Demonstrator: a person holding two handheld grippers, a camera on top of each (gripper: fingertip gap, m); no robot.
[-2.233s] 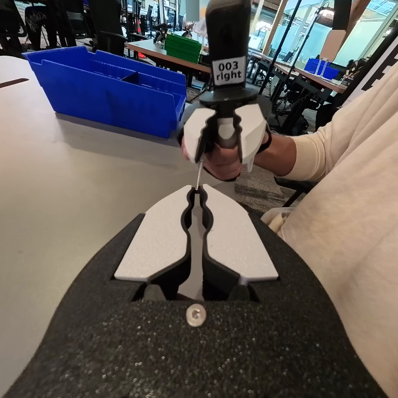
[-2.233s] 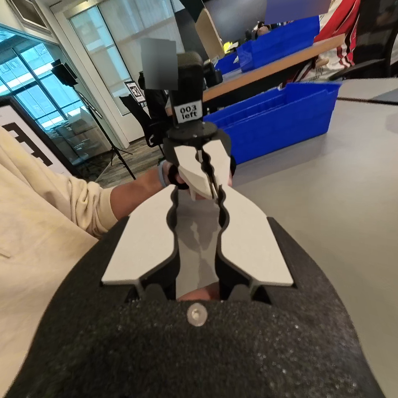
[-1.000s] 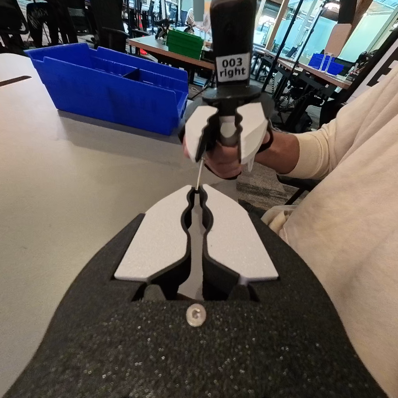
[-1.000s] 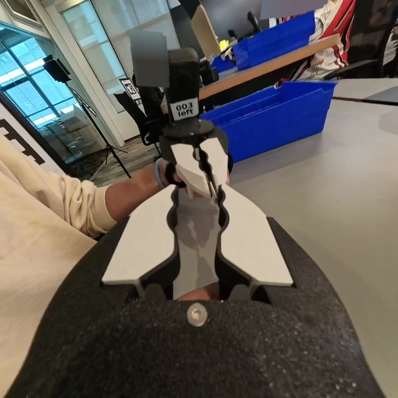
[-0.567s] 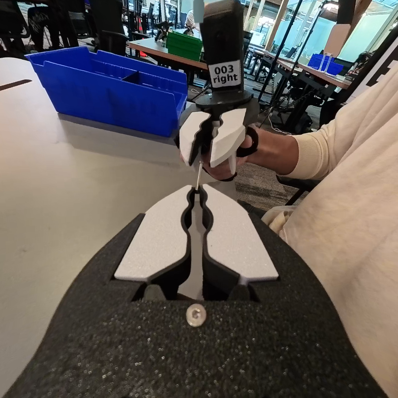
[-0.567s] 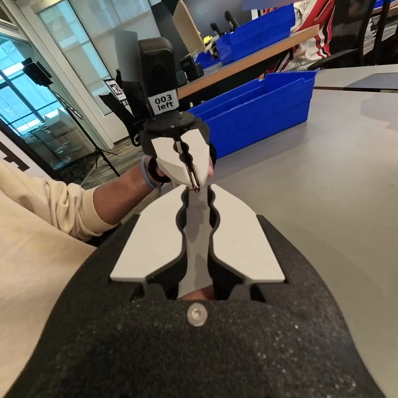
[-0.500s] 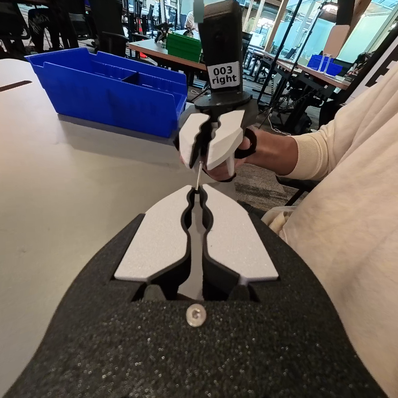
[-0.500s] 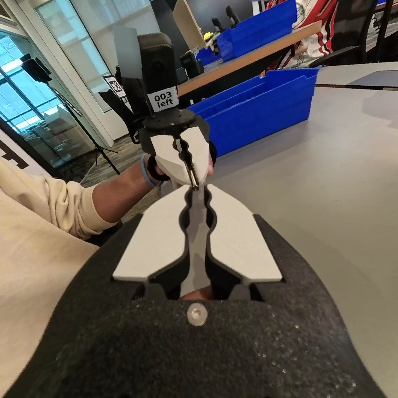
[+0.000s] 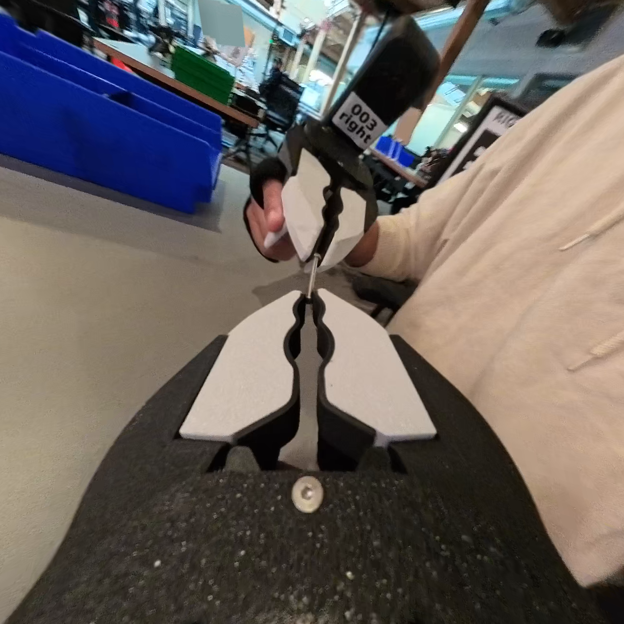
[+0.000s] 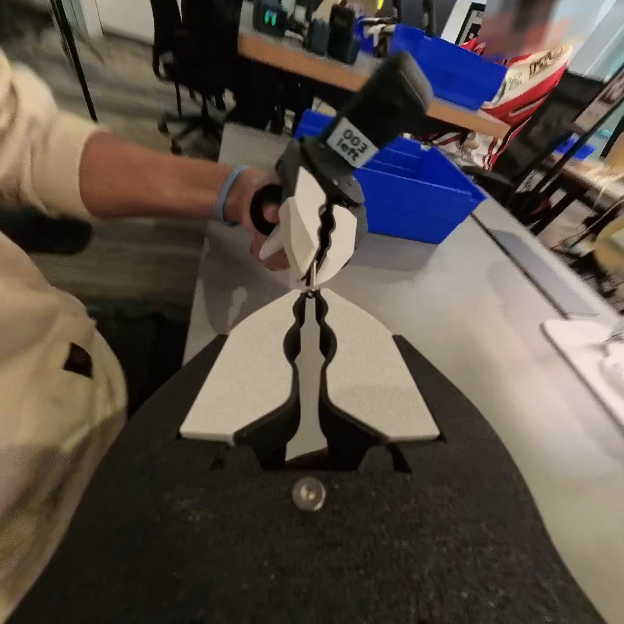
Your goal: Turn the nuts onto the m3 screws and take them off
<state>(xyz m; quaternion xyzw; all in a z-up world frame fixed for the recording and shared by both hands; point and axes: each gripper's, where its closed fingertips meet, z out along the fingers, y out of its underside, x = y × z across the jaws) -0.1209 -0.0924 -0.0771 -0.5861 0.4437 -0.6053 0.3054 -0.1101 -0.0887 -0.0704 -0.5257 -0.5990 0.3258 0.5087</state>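
Above table edge (image 9: 135, 256), both claws tip-to-tip, tilted, pinching screw (image 9: 312, 277)

Right hand-held gripper (image 9: 315, 258) has apparently closed and tilted on the screw (image 9: 312, 277).

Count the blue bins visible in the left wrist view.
2. One large blue bin sits on the grey table at upper left; a small blue bin stands on a far desk behind the right gripper. More may be hidden.
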